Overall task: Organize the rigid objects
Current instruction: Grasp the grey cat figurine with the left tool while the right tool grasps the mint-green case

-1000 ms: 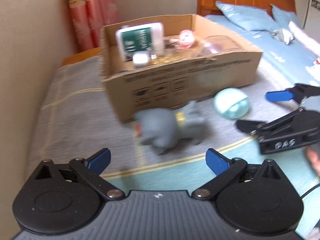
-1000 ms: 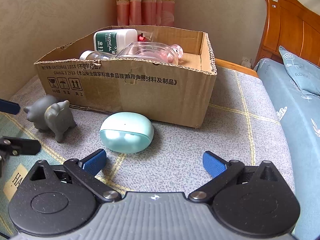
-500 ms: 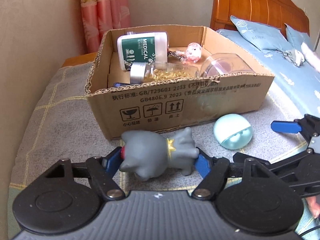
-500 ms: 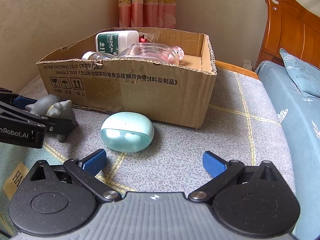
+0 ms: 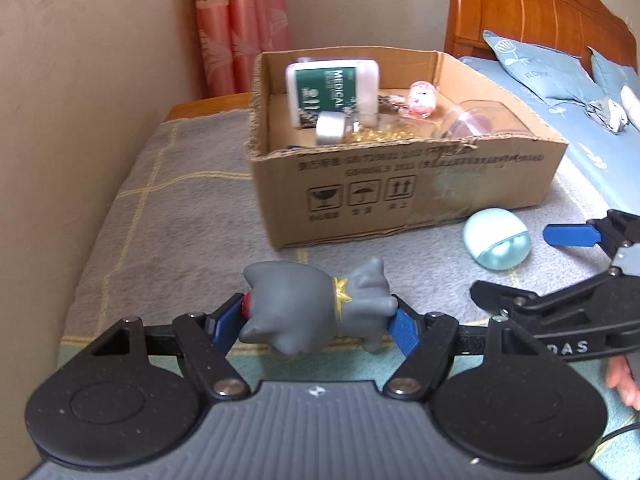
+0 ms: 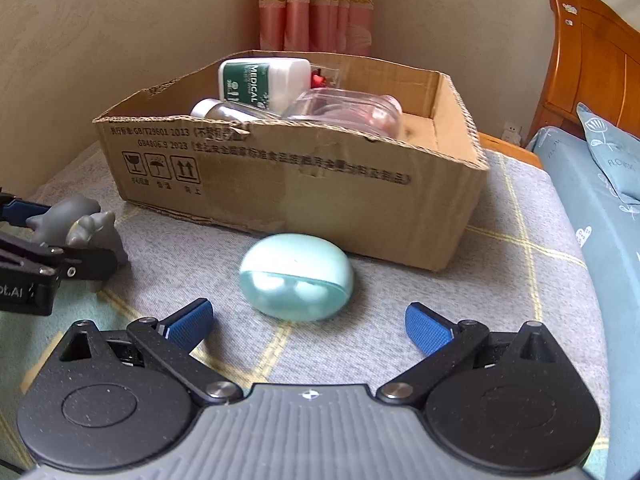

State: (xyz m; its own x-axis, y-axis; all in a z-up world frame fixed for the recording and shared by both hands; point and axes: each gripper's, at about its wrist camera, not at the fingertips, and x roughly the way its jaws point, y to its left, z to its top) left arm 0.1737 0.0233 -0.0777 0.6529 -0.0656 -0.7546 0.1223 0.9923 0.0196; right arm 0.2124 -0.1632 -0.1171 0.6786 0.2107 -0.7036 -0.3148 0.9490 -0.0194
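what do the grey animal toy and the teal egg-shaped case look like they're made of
Grey animal toy: probably soft rubber or vinyl; matte, rounded moulded shapes, no glare. Teal egg-shaped case: likely hard plastic; matte upper half, glossy pearly lower half with bright reflections.

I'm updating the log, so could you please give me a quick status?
Left gripper shut on grey cat figurine. Right gripper open, mint case just ahead. Cardboard box unobstructed.

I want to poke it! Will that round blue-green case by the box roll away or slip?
The mint-green case looks smooth and glossy, so it may slip between the right tongs. Its rounded shell could rock or slide if poked, though the fuzzy blanket probably slows it.
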